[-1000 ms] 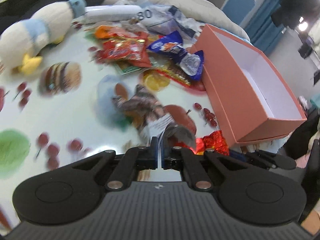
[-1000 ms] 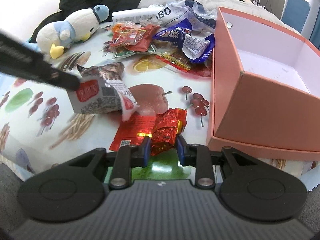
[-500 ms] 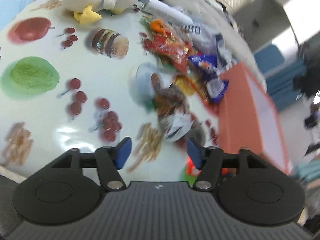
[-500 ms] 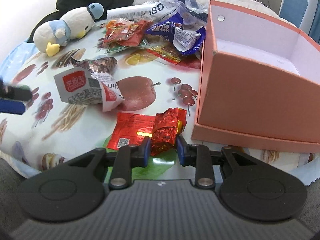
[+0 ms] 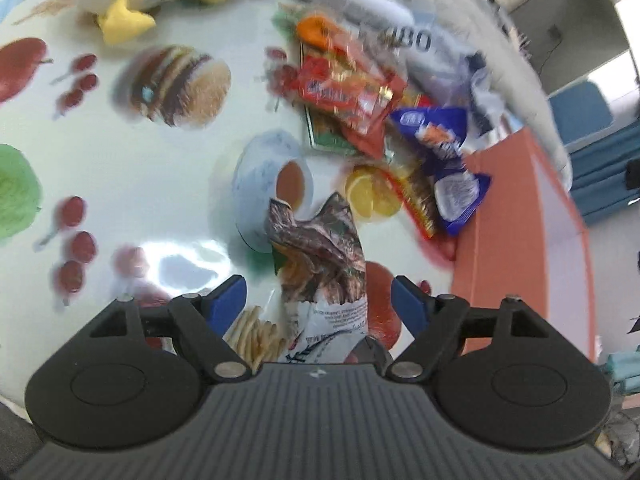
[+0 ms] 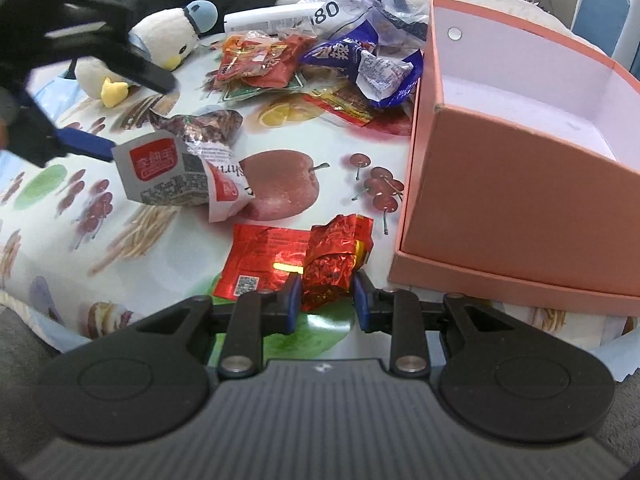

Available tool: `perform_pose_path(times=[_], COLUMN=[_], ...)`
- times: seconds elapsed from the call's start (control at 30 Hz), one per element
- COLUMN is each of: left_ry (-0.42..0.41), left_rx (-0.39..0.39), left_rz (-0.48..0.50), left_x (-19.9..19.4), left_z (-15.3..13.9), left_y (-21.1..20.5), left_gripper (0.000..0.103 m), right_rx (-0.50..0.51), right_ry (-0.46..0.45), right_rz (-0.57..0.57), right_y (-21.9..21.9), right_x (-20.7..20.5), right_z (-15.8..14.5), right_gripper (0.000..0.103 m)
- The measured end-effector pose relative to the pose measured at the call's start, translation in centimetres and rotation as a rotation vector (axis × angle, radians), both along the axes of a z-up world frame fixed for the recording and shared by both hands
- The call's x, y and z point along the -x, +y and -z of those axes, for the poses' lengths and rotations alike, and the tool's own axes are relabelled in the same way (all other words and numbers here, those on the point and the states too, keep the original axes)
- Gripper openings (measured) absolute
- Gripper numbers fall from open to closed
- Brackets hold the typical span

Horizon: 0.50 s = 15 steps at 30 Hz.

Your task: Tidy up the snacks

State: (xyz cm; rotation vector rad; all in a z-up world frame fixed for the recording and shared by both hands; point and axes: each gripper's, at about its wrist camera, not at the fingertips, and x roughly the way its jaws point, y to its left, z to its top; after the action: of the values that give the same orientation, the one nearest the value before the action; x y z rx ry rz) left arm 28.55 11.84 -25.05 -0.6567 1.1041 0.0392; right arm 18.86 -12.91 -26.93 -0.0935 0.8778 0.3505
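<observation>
My left gripper (image 5: pixel 320 300) is open, its jaws wide on either side of a brown and white snack packet (image 5: pixel 320 268) that lies on the tablecloth. That packet also shows in the right wrist view (image 6: pixel 180 168), with the left gripper (image 6: pixel 84 136) right beside it. My right gripper (image 6: pixel 325 296) is shut on a crumpled red foil snack packet (image 6: pixel 332 256) lying on the table next to an open salmon-pink box (image 6: pixel 500 208). The box shows in the left wrist view (image 5: pixel 516 240) too.
A heap of red (image 6: pixel 256 60) and blue (image 6: pixel 360 60) snack bags lies at the back of the printed tablecloth (image 6: pixel 304 136). A plush penguin (image 6: pixel 160 48) sits at the back left. A flat red wrapper (image 6: pixel 260 260) lies left of the foil packet.
My left gripper let go of the brown and white packet, opened wide, pulled away, then came back around it. My right gripper stayed shut on the red foil packet.
</observation>
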Motion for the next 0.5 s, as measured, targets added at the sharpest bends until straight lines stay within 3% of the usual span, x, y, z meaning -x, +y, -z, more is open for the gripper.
perform_pose_path(times=[0.2,0.3,0.37,0.5], left_ry=[0.057,0.058,0.04,0.009], left_rx=[-0.088,-0.088,-0.084,-0.135], left_rz=[0.071,0.07,0.081,0.106], left_x=[-1.8,-1.6,-1.4,-0.6], left_z=[2.1,3.0,2.9,1.8], left_y=[-2.1,-2.5,-2.7,-3.3], left_gripper=[0.081,0.068,0.052,0.045], right_rx=[-0.012,-0.015,-0.019,-0.02], right_ry=[0.005,0.009,0.008,-0.003], right_rz=[-0.021,-0.027,-0.03,-0.035], right_y=[-0.1,-0.1,-0.1,-0.2], right_x=[-0.2,-0.4,-0.4,-0.2], right_z=[0.0,0.1,0.0,-0.3], right_gripper=[0.031,0.031,0.031,0.031])
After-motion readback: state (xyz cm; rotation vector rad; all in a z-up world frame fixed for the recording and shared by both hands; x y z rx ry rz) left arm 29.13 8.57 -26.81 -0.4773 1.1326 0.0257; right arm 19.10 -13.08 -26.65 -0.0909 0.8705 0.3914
